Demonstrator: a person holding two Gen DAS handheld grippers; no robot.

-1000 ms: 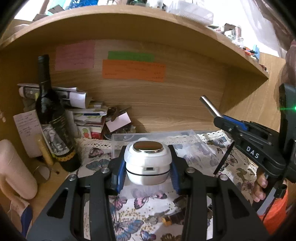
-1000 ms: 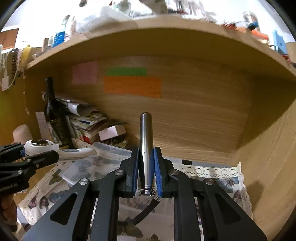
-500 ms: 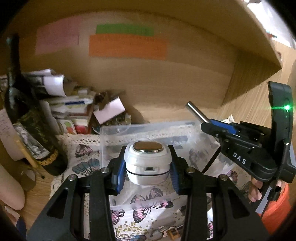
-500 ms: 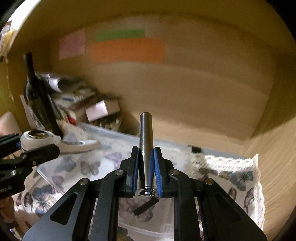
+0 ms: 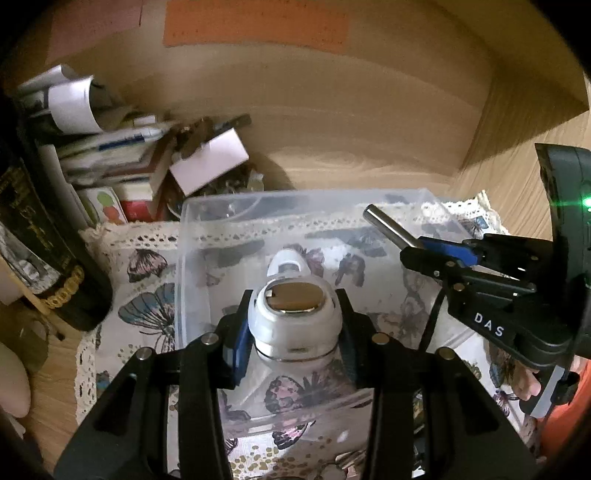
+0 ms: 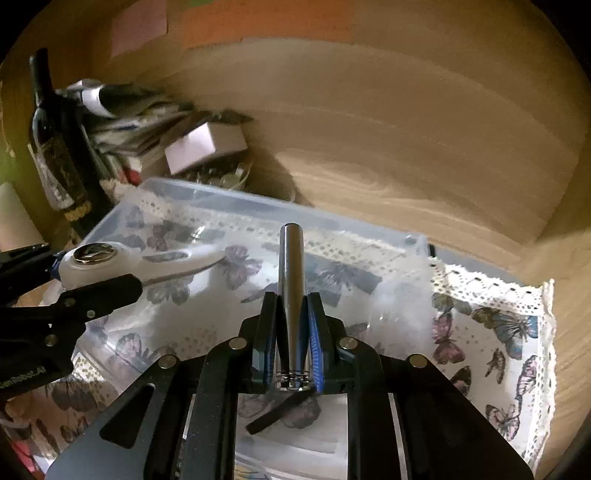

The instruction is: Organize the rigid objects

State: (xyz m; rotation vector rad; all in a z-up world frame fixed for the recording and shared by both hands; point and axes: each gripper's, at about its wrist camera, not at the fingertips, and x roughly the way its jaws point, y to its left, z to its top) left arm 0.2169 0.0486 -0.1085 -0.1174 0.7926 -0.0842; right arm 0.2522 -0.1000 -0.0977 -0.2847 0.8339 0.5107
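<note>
Grip comes first: at lower centre of the left wrist view, our left hand-held gripper [image 5: 294, 334] is clamped on a white device [image 5: 294, 321], its blue-padded fingers pressing the rounded body from both sides. The device has a shiny metal disc set in its top and a white handle reaching away from us; in the right wrist view, at the left edge, we see that handle as long and tapering, with the left hand-held gripper [image 6: 92, 273] around the head.

Our right hand-held gripper [image 6: 291, 332] is closed tight on a metal cylinder [image 6: 290, 280], which stands straight up between the blue pads at centre frame, with ridged rings at its lower end and a dark strap hanging below it. In the left wrist view, this gripper enters from the right with the cylinder's tip pointing to the upper left, and white letters "DAS" [image 5: 489, 325] show on its black body; a green light [image 5: 585, 202] glows on the housing at the right edge.

Both held things hang over a clear plastic bin [image 5: 229, 206], which sits on a butterfly-print cloth [image 6: 498, 339] with a lace border on the desk [image 5: 55, 369]. At the left of both views stands a dark wine bottle [image 6: 55, 162]; its label is too blurred to read. Beside it lies a heap of papers and boxes [image 5: 122, 147]. An orange note [image 5: 255, 22] is stuck on the wooden back panel at the top; its writing is illegible.
</note>
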